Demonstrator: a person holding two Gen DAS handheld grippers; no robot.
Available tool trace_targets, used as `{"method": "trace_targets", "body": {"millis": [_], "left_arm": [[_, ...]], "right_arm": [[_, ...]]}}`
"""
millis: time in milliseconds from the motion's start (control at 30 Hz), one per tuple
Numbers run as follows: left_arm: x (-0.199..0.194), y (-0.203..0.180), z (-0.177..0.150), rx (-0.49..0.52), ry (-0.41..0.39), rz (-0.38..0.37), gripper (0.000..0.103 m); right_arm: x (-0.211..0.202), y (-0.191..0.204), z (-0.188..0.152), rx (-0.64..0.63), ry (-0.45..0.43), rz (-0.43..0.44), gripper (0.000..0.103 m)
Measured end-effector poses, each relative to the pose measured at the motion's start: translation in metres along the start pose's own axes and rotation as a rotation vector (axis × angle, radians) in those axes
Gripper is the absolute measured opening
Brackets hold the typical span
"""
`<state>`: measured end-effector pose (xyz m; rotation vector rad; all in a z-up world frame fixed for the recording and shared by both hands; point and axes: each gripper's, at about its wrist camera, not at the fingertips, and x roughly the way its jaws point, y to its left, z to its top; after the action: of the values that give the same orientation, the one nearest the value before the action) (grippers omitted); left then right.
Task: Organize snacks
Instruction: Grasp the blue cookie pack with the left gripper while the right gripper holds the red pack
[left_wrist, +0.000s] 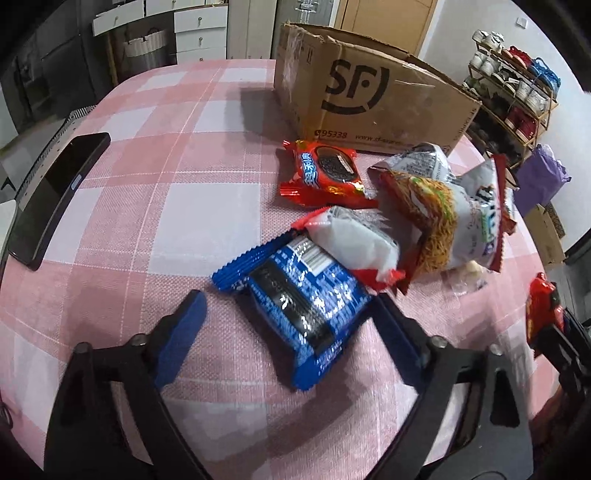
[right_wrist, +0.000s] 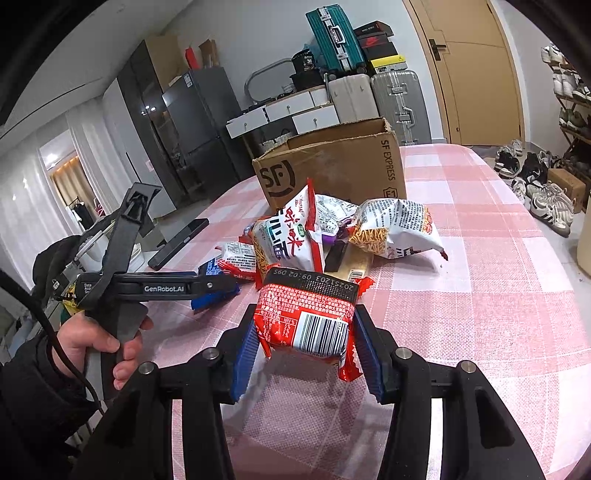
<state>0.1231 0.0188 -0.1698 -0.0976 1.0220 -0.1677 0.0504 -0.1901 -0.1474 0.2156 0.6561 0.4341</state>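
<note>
My left gripper (left_wrist: 288, 314) is open, its jaws on either side of a blue cookie packet (left_wrist: 295, 295) lying on the pink checked tablecloth (left_wrist: 147, 206). Behind it lie a white and red packet (left_wrist: 351, 240), a red cookie packet (left_wrist: 325, 173) and noodle snack bags (left_wrist: 443, 214). My right gripper (right_wrist: 306, 332) is shut on a red snack packet (right_wrist: 310, 314), held above the cloth. That packet also shows at the right edge of the left wrist view (left_wrist: 541, 306). An open SF cardboard box (left_wrist: 369, 96) stands behind the pile; it also shows in the right wrist view (right_wrist: 332, 166).
A black phone (left_wrist: 55, 192) lies at the table's left edge. A shoe rack (left_wrist: 517, 85) stands beyond the table on the right. Suitcases (right_wrist: 369, 74) and white drawers (right_wrist: 288, 110) stand behind the table.
</note>
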Motion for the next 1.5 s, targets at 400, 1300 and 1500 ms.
{"method": "trace_targets", "body": {"millis": [400,1300,1500], "left_arm": [[-0.008,0.010,-0.001,0.016,-0.005,-0.039,0.050],[0.018,0.006,0.042,0.188,-0.006,-0.092,0.082],[0.026,0.001,0.040,0.157,-0.003,-0.091,0.069]], "right_arm": [[-0.001,0.002,0.001,-0.009,-0.005,-0.004,0.050],[0.001,-0.001,0.001,0.005,0.006,-0.008,0.050],[-0.002,0.000,0.001,0.004,0.004,-0.007,0.050]]}}
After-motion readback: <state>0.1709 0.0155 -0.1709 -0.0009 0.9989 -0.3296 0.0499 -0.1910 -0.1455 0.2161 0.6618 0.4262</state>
